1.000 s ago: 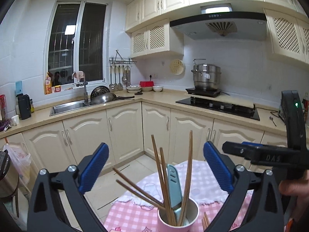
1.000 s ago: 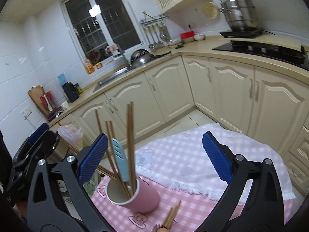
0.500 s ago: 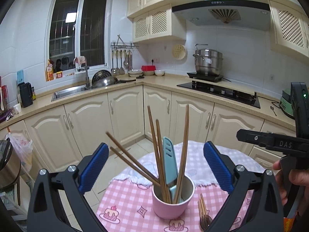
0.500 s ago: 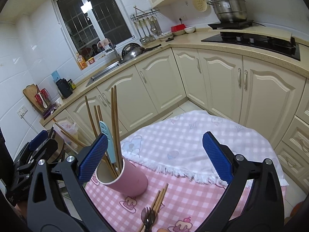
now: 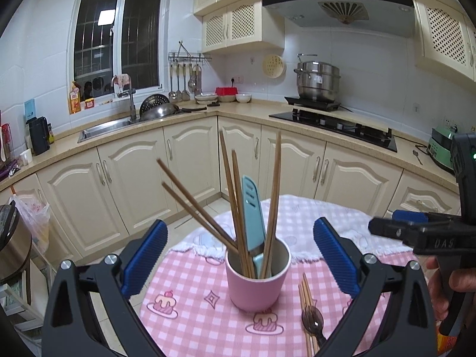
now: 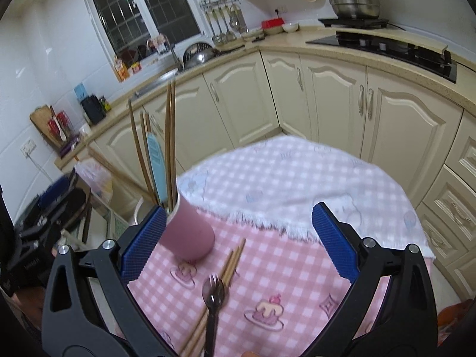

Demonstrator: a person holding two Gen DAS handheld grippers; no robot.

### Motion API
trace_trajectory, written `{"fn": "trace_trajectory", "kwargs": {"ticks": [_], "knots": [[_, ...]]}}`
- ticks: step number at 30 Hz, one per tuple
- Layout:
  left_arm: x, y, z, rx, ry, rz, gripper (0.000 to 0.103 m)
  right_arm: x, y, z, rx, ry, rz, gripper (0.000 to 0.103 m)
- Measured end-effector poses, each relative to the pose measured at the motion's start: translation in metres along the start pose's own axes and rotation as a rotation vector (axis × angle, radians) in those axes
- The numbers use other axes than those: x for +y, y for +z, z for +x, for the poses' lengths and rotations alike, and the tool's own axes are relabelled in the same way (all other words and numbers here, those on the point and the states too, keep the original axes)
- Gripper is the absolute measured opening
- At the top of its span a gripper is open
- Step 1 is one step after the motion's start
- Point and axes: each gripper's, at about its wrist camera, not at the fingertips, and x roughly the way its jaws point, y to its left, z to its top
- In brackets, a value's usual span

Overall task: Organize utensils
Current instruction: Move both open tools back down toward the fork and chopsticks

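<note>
A pink cup stands on the pink checked tablecloth. It holds several wooden chopsticks and a light blue utensil. The cup also shows in the right wrist view. Loose chopsticks and a dark spoon and fork lie on the cloth beside the cup; they also show in the left wrist view. My left gripper is open and empty, with the cup between its fingers' lines. My right gripper is open and empty above the loose utensils.
A white checked cloth covers the far half of the round table. Cream kitchen cabinets, a sink and a stove stand beyond. A bin stands at the left.
Both grippers have tilted downward toward the table. The cup and the loose utensils have come fully into view. Both stay open.
</note>
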Motion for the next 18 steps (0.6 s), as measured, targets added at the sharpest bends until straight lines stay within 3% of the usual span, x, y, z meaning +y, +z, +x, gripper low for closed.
{"fn": "trace_trajectory", "kwargs": {"ticks": [15,18], "knots": [[-0.002,-0.049,0.016,0.146,-0.010,-0.019,0.096,0.016,-0.091,0.043,0.265,-0.038,-0.113,0.096],[-0.003,-0.059,0.019,0.172,-0.009,-0.023,0.096,0.019,-0.106,0.052,0.313,-0.012,-0.108,0.085]]}}
